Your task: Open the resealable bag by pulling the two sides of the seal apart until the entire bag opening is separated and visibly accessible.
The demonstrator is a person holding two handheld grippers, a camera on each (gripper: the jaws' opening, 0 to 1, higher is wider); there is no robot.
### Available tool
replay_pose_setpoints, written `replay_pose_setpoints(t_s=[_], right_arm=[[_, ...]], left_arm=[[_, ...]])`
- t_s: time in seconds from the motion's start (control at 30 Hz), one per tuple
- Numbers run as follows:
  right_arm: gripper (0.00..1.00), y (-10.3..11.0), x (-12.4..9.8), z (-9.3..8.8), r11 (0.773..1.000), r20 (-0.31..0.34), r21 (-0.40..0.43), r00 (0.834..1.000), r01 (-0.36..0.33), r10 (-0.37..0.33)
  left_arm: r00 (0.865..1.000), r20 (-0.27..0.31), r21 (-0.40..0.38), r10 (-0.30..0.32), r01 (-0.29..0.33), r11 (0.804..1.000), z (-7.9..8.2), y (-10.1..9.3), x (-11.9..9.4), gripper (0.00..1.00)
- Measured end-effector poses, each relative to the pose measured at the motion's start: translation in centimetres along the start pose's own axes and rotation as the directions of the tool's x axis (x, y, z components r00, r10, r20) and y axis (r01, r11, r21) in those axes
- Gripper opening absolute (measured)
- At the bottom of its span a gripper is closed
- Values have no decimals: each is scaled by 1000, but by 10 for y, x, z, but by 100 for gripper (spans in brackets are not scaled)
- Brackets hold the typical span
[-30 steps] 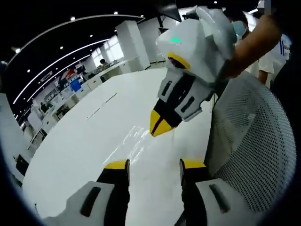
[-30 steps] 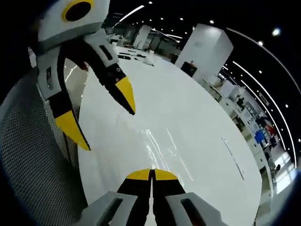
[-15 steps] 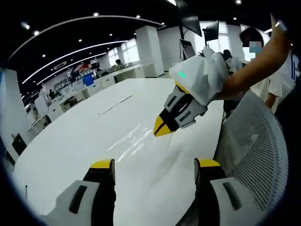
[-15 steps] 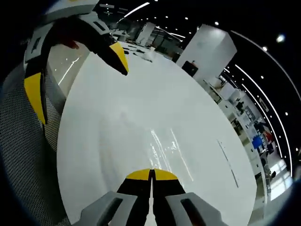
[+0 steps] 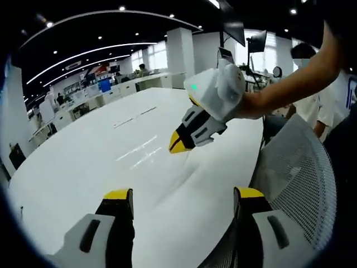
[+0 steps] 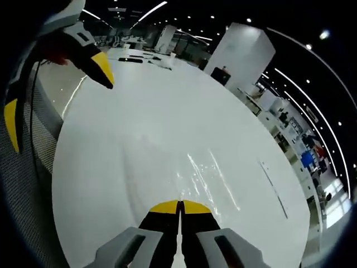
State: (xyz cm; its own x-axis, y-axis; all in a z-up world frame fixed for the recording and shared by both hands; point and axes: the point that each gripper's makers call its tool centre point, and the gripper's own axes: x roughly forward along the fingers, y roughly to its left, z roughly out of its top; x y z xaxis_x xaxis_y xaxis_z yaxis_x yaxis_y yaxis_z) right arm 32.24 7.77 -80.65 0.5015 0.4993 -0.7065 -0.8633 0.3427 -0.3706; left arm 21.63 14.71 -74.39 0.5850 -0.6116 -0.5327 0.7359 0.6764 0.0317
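Honestly, I couldn't find the resealable bag anywhere on the white table, so its heading and long axis were beyond me. Nearest, my left gripper hung over the table's near edge with jaws spread wide, beside a mesh chair back. Farther out, my right gripper was pressed together, pinching nothing. I judged opening hadn't begun; next came locating the seal.

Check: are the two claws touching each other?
Apart. The left gripper view shows the right claw up ahead over the white table, bare tabletop separating it from the left claw, whose jaws stand wide open.
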Motion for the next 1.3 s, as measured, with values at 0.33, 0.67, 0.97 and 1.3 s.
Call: replay_pose_setpoints(t_s=[0.33,0.67,0.97,1.3], right_arm=[[0,7,-1,-9,997,-6,71,1000,-13,14],[3,30,-4,-18,985,-2,159,997,-72,73],[11,41,-20,-26,955,24,290,998,-60,56],[19,33,-56,-30,900,68,437,997,1,-34]], left_arm=[[1000,-9,1,3,-3,1000,-1,1,1,74],[1000,-24,3,-7,7,1000,-5,-4,1,74],[1000,-28,1,0,0,1000,-8,-4,-1,74],[1000,-20,-7,13,-13,1000,-9,-4,-6,74]])
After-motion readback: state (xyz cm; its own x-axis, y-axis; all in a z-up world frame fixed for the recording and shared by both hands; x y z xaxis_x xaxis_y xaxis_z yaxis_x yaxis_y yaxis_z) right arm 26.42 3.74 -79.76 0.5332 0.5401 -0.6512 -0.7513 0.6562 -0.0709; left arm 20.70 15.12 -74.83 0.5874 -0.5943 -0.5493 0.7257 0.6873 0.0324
